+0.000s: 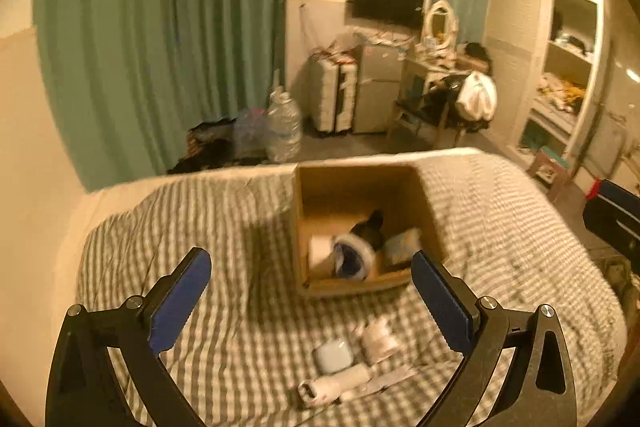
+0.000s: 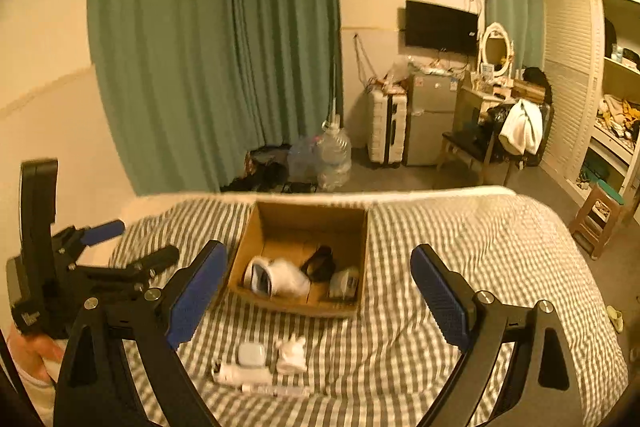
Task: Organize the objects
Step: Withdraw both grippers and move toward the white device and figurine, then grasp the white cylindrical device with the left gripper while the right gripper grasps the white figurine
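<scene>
An open cardboard box (image 1: 304,223) (image 2: 248,239) stands on the striped bed and holds a white fluffy slipper (image 1: 352,255) (image 2: 276,277), a black item (image 2: 320,263) and a small pale item (image 2: 344,283). In front of the box lie a white case (image 1: 331,357) (image 2: 251,353), a small white crumpled item (image 1: 378,337) (image 2: 292,351) and a white tube-shaped item (image 1: 332,385) (image 2: 240,373). My left gripper (image 1: 311,273) is open and empty above these items; it also shows in the right wrist view (image 2: 132,239). My right gripper (image 2: 318,269) is open and empty.
The bed has a grey striped cover (image 1: 500,227) (image 2: 480,247). Beyond its far edge are green curtains (image 2: 200,47), a water jug (image 2: 334,155), a suitcase (image 2: 386,127), a small fridge (image 2: 428,119), a chair (image 2: 472,147) and shelves (image 2: 612,107). A stool (image 2: 598,219) stands right.
</scene>
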